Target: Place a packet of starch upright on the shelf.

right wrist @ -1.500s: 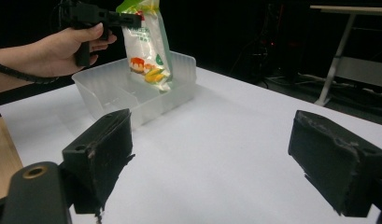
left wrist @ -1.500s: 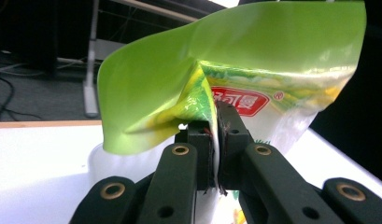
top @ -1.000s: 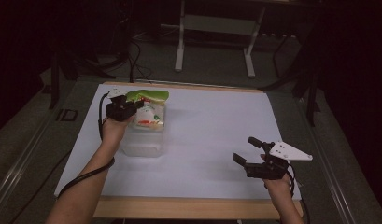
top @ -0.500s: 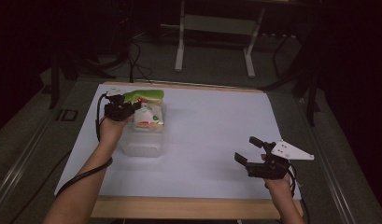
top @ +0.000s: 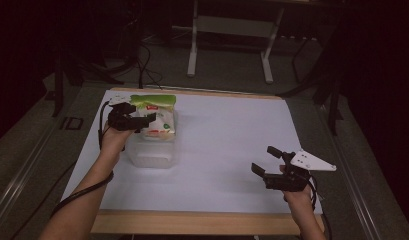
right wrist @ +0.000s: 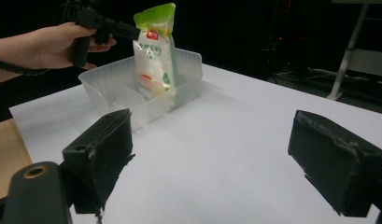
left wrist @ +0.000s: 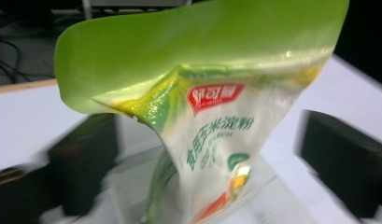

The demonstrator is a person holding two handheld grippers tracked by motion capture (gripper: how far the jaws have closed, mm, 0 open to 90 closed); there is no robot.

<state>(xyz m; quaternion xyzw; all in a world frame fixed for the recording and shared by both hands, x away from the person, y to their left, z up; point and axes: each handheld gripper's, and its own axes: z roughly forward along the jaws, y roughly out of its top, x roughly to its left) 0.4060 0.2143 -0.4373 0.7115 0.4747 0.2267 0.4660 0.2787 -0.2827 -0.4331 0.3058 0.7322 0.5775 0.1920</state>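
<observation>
Up at about ten o'clock on the white table (top: 232, 145), the left gripper (top: 142, 120) hovers at a green-topped starch pouch (top: 159, 117) that stands upright in a clear plastic bin (top: 152, 155). Its jaws have just been opening and now stand wide apart; in the left gripper view the pouch (left wrist: 216, 121) rises between them, with a gap on either side, so the pads do not press on it. From the right gripper view the pouch (right wrist: 156, 56) leans against an inner divider at the far part of the bin (right wrist: 114, 84), its green top curling over, and the left gripper (right wrist: 109, 30) sits level near the pouch's top. Down at roughly four o'clock, the right gripper (top: 266, 161) rests in the person's hand above bare table, well apart from the bin. Its jaws are spread wide with nothing between them.
</observation>
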